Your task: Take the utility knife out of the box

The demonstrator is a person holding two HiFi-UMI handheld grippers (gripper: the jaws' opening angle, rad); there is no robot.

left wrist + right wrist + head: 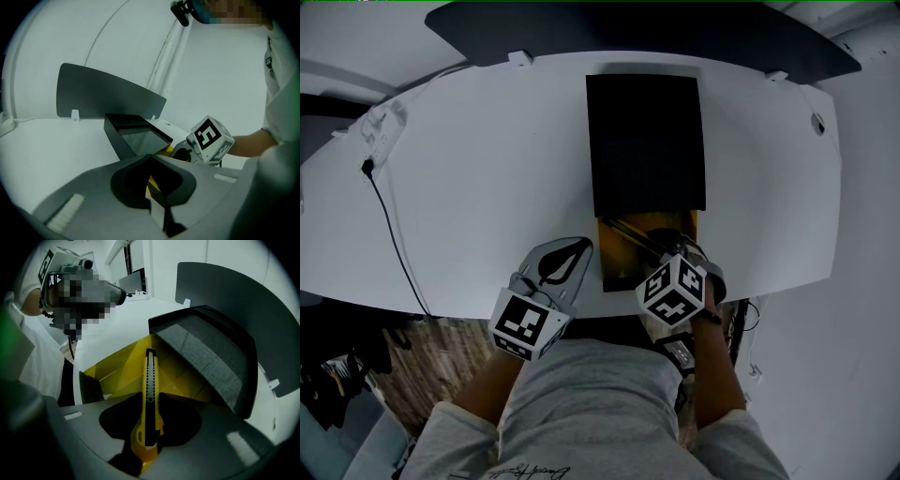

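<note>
1. Right gripper (151,398): jaws closed on the broad yellow butt of the utility knife (149,380), pointing steeply down into the box (645,150).
2. Knife axis: runs straight out along my jaws. The narrow black end points away from me, toward the mouth of the black sleeve (206,352).
3. From the head view the knife lies diagonal across the yellow tray (112,369), with the far end up-left by the sleeve edge and the near end under my right gripper.
4. Knife location: inside the tray, in the part pulled out of the sleeve toward me.
5. Left gripper (150,157): tips together, at the tray's near-left side. A white-and-yellow edge of the box stands in the slit between the jaws and looks pinched there.
6. Box: sits on the white table (487,187), sleeve on the far side, tray open toward the table's near edge.
7. Grippers are side by side at that edge, close but not touching.
</note>
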